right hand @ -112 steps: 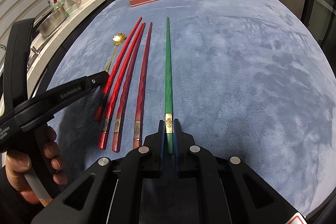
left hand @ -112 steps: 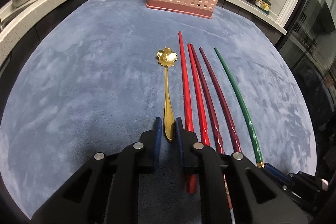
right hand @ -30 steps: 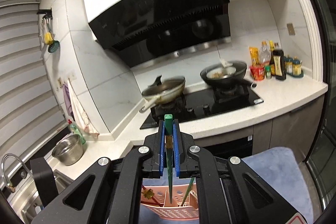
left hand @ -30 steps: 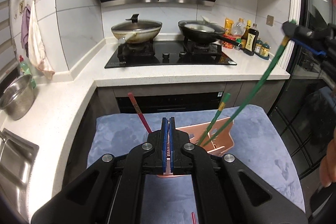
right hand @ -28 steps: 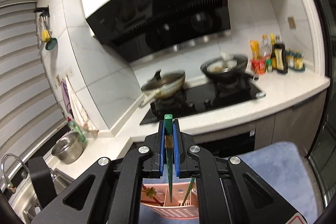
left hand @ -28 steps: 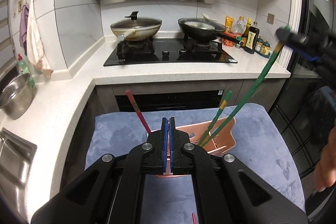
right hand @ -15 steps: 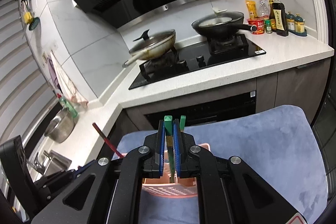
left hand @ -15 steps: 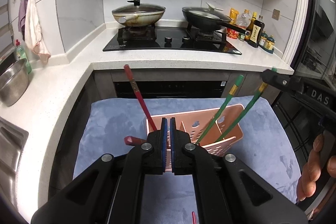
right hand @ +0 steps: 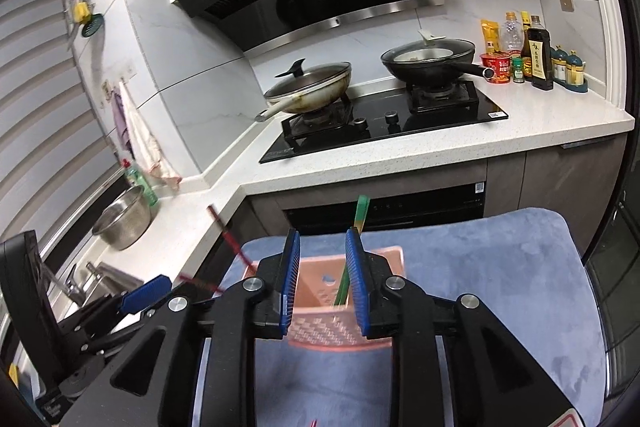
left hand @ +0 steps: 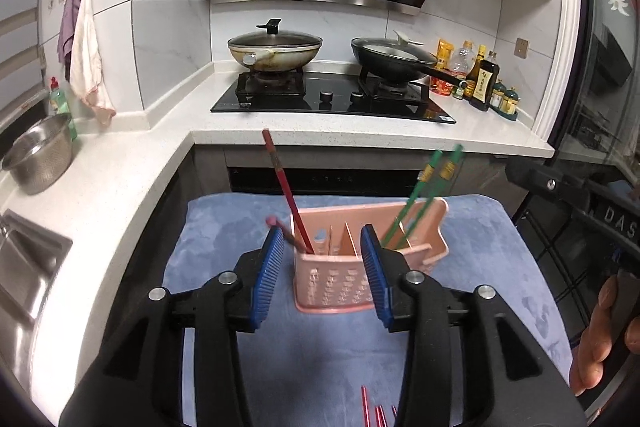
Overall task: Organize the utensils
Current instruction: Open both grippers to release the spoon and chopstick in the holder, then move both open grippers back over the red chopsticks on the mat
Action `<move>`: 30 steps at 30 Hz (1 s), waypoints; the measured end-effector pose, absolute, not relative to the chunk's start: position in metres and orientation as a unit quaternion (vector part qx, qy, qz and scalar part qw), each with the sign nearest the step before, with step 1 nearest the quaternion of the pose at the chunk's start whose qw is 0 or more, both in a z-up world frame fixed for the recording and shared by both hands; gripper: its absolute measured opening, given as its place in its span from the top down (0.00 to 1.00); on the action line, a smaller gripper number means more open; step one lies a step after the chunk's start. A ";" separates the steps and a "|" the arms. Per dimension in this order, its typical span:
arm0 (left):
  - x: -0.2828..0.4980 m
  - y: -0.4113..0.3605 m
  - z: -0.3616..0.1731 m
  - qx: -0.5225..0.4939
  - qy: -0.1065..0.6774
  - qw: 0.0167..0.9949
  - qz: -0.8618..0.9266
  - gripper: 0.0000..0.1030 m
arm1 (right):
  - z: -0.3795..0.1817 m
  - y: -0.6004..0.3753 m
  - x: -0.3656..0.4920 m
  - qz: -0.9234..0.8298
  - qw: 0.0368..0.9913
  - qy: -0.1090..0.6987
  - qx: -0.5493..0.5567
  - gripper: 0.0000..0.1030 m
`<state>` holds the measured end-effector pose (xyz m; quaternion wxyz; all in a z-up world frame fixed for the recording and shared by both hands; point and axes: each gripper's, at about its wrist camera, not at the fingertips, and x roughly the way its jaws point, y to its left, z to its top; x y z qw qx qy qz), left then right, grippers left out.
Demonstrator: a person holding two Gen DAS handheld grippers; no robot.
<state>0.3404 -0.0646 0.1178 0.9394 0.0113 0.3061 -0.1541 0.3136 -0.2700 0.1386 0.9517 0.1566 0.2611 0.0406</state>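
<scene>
A pink perforated utensil holder [left hand: 362, 267] stands on the blue mat [left hand: 500, 267]. Two green chopsticks [left hand: 424, 195] lean in its right compartment. Two dark red chopsticks [left hand: 286, 193] lean in its left one. My left gripper [left hand: 322, 269] is open and empty, just above and in front of the holder. My right gripper [right hand: 322, 281] is open and empty above the holder [right hand: 388, 263]; a green chopstick [right hand: 354, 247] stands between its jaws, apart from them. Red chopstick tips [left hand: 374, 413] lie on the mat at the bottom edge.
Behind the mat runs a white counter [left hand: 360, 135] with a stove, a lidded wok [left hand: 274, 47] and a black pan [left hand: 394, 61]. Sauce bottles [left hand: 482, 79] stand at the right. A steel bowl [left hand: 38, 157] and sink are at the left.
Both grippers have opened. The right gripper let go of the green chopstick, which now stands in the holder. The left gripper released a dark red chopstick into the left compartment.
</scene>
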 end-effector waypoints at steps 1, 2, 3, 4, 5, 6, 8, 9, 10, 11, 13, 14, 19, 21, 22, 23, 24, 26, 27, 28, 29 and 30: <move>0.333 -0.061 0.117 0.008 0.307 0.939 -0.154 0.63 | 0.137 -0.268 0.307 0.041 0.952 0.263 0.150 0.76; 0.327 -0.059 0.115 0.006 0.307 0.939 -0.155 0.63 | 0.136 -0.265 0.298 0.038 0.953 0.265 0.141 0.76; 0.320 -0.057 0.113 0.009 0.307 0.939 -0.154 0.63 | 0.133 -0.263 0.289 0.036 0.954 0.267 0.133 0.76; 0.310 -0.056 0.110 0.017 0.305 0.940 -0.151 0.63 | 0.130 -0.261 0.280 0.035 0.954 0.271 0.127 0.76; 0.304 -0.055 0.109 0.023 0.303 0.941 -0.149 0.63 | 0.127 -0.260 0.274 0.035 0.953 0.274 0.125 0.76; 0.295 -0.054 0.106 0.035 0.301 0.942 -0.148 0.63 | 0.123 -0.258 0.264 0.036 0.952 0.280 0.121 0.76; 0.280 -0.053 0.104 0.047 0.297 0.943 -0.145 0.63 | 0.117 -0.255 0.247 0.034 0.951 0.287 0.111 0.76; 0.270 -0.050 0.101 0.049 0.297 0.942 -0.146 0.63 | 0.113 -0.253 0.238 0.033 0.950 0.291 0.107 0.76; 0.264 -0.047 0.099 0.048 0.299 0.942 -0.148 0.63 | 0.108 -0.251 0.226 0.032 0.949 0.296 0.103 0.76; 0.257 -0.044 0.096 0.047 0.300 0.941 -0.149 0.63 | 0.103 -0.249 0.216 0.031 0.948 0.301 0.101 0.75; 0.240 -0.041 0.089 0.044 0.305 0.939 -0.153 0.63 | 0.093 -0.246 0.199 0.032 0.945 0.310 0.102 0.71; 0.232 -0.039 0.086 0.044 0.307 0.938 -0.155 0.63 | 0.084 -0.244 0.185 0.031 0.942 0.319 0.101 0.70; 0.197 -0.032 0.062 0.043 0.325 0.932 -0.153 0.63 | 0.045 -0.226 0.140 0.029 0.929 0.360 0.077 0.70; 0.185 -0.027 0.049 0.032 0.340 0.928 -0.148 0.63 | 0.026 -0.216 0.121 0.024 0.924 0.377 0.053 0.70; 0.179 -0.026 0.045 0.030 0.343 0.927 -0.147 0.63 | 0.018 -0.211 0.113 0.021 0.922 0.385 0.047 0.70; 0.173 -0.024 0.039 0.028 0.346 0.927 -0.144 0.63 | 0.012 -0.208 0.106 0.023 0.919 0.391 0.047 0.70; 0.168 -0.023 0.034 0.027 0.349 0.926 -0.141 0.63 | 0.005 -0.205 0.099 0.027 0.915 0.399 0.051 0.70; 0.155 -0.020 0.022 0.021 0.359 0.923 -0.137 0.63 | -0.009 -0.199 0.086 0.027 0.909 0.412 0.054 0.70; 0.149 -0.017 0.015 0.018 0.364 0.921 -0.136 0.63 | -0.014 -0.196 0.081 0.028 0.907 0.417 0.053 0.70; 0.144 -0.017 0.011 0.017 0.368 0.920 -0.136 0.63 | -0.018 -0.195 0.077 0.029 0.905 0.421 0.053 0.70; 0.139 -0.016 0.005 0.017 0.373 0.918 -0.136 0.63 | -0.024 -0.192 0.072 0.029 0.903 0.426 0.054 0.70; 0.133 -0.015 0.000 0.018 0.377 0.916 -0.135 0.63 | -0.029 -0.190 0.067 0.030 0.900 0.432 0.057 0.70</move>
